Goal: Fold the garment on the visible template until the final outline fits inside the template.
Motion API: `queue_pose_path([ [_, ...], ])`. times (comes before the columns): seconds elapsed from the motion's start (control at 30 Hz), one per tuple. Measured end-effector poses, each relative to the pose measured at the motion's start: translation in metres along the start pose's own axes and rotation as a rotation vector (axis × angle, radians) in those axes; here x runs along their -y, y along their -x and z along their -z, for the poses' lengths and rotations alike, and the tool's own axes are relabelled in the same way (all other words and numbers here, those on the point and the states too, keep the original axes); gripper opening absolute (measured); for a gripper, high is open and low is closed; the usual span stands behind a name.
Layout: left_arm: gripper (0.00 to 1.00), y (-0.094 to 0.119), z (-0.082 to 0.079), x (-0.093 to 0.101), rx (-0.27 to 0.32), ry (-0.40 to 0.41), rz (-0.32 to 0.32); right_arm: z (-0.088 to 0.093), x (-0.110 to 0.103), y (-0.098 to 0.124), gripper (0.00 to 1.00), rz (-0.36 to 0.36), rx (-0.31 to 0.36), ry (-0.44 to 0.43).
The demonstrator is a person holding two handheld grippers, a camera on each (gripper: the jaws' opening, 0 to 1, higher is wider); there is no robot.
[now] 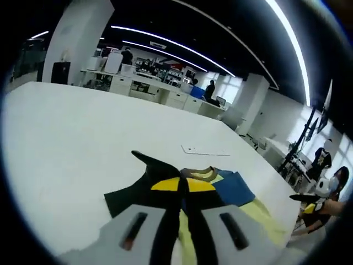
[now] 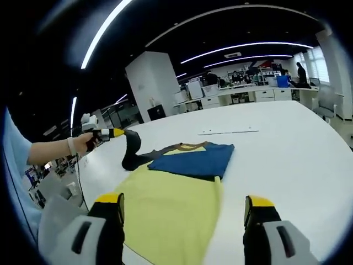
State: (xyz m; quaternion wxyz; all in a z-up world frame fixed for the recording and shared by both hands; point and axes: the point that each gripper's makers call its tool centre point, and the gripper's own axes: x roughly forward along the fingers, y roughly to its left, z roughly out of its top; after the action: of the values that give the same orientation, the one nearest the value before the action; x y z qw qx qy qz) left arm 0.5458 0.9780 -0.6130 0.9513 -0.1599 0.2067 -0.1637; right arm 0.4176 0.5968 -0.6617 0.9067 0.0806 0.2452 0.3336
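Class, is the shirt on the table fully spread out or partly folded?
Partly folded. In the right gripper view the shirt's blue sleeve lies flat across its yellow body, and the left gripper lifts the black sleeve.

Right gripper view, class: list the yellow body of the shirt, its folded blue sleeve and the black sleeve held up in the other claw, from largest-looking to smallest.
1. yellow body, though it lies nearest the camera
2. blue sleeve
3. black sleeve, partly lifted by the left claw
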Motion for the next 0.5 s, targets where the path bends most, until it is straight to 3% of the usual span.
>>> queue_pose_path([
  [0.5, 0.0, -0.06, 0.004, 0.071, -0.025, -0.01, 0.115, 0.008, 0.023, 0.006, 0.91, 0.002, 0.009, -0.044],
])
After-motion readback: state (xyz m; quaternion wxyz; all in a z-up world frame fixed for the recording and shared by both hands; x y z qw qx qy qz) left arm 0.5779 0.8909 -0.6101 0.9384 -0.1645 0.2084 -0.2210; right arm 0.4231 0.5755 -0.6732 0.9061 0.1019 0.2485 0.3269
